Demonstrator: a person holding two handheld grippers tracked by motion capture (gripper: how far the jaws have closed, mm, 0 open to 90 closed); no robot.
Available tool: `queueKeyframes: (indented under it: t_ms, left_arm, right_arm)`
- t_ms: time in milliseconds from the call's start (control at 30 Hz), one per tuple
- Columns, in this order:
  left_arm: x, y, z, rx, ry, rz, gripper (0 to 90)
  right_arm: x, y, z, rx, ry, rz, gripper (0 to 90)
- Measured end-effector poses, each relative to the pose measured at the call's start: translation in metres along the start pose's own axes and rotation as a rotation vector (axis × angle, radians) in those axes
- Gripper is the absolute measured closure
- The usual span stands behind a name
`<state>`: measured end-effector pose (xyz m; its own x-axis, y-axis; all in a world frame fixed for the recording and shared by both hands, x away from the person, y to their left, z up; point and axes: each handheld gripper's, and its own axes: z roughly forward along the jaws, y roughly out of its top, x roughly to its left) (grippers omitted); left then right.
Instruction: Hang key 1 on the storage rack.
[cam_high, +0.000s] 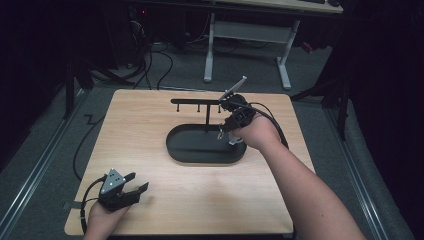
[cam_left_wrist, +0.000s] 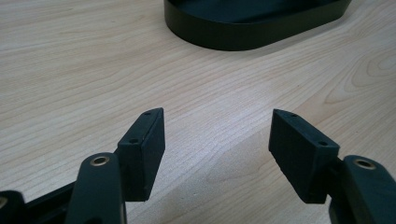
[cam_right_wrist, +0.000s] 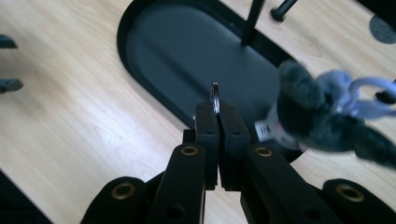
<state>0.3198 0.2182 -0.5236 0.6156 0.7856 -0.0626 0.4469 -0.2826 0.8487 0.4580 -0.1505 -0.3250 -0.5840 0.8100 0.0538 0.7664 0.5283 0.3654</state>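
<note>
Left gripper (cam_high: 131, 192): rests at the near-left table (cam_high: 150, 125) edge, jaws apart, nothing between them.
Tray (cam_high: 180, 145): black oval base mid-table, 1 upright post carrying a hook bar (cam_high: 195, 101).
Right gripper (cam_right_wrist: 217, 116): above the tray's right end, jaws together, pinching a metal key ring (cam_right_wrist: 215, 95).
Plush charm (cam_right_wrist: 322, 116): grey, fuzzy, dangles off the ring beside the jaws.
Risk: thin ring could twist or slip from the pinch; the swinging charm may snag a peg on the way to the bar.

Shiny metal key ring (cam_right_wrist: 215, 95), fuzzy plush toy (cam_right_wrist: 317, 116)
</note>
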Motion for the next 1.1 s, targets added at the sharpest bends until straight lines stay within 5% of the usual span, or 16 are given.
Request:
queueKeyframes:
  t_ms: [1100]
  left_arm:
    - [0.001, -0.001, 0.0, 0.008, -0.009, -0.001, 36.8]
  right_arm:
    - [-0.028, 0.037, 0.009, -0.06, -0.003, 0.051, 89.2]
